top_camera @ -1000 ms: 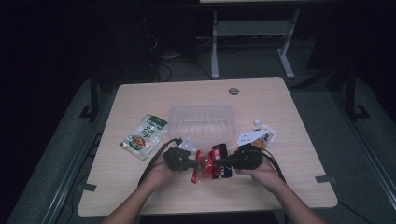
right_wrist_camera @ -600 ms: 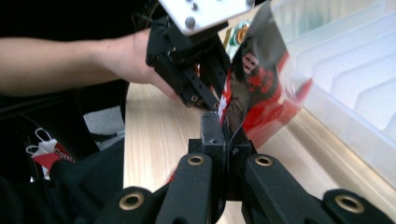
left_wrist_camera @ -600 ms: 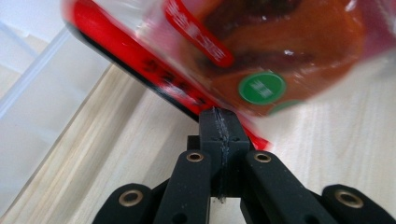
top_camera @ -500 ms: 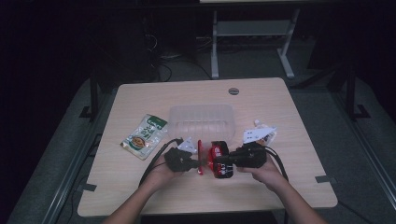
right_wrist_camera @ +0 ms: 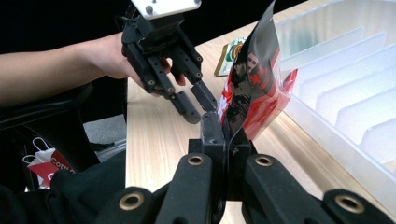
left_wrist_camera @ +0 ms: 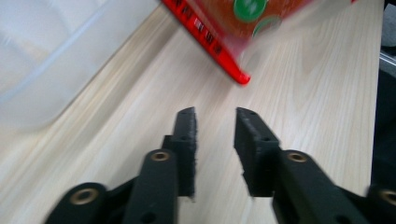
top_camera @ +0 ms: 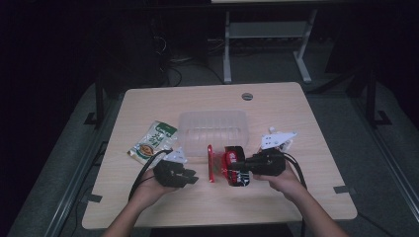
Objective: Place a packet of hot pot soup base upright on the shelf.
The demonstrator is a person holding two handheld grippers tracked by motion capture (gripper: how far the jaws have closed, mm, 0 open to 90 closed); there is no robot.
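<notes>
Right fingers: my right gripper (right_wrist_camera: pixel 223 140) is clenching its black fingers (right_wrist_camera: pixel 212 133) on the bottom edge of the red and black glossy snack pouch (right_wrist_camera: pixel 252 88), holding it upright.
Left fingers: my left gripper (left_wrist_camera: pixel 215 140) is released; its jaws have just been opening, nothing is lying between them, and bare wood is showing in the gap.
Where the pouch is: I am holding it just above the light wooden desk (top_camera: pixel 163 103), near the front edge, just this side of the clear plastic tray with ribbed dividers (top_camera: pixel 213 129). In the high view the pouch (top_camera: pixel 225 165) is sitting between my two grippers, the left one (top_camera: pixel 190 178) well apart from it and the right one (top_camera: pixel 232 170) on it.
Other things: a green and white food sachet (top_camera: pixel 152 142) is lying flat to the left of the tray.
Risk, slipping: I am pinching only a thin strip of slick film, so I judge the pouch could slide or swing out if I tilt my wrist fast.
Risk, snagging: the pouch is standing close to the tray wall, and a careless lift could catch its corner on the rim.
Risk, left hand: my open fingers are hanging close enough to knock the pouch's free edge.
Writing: the lettering on both packets is too small and blurred to read.
</notes>
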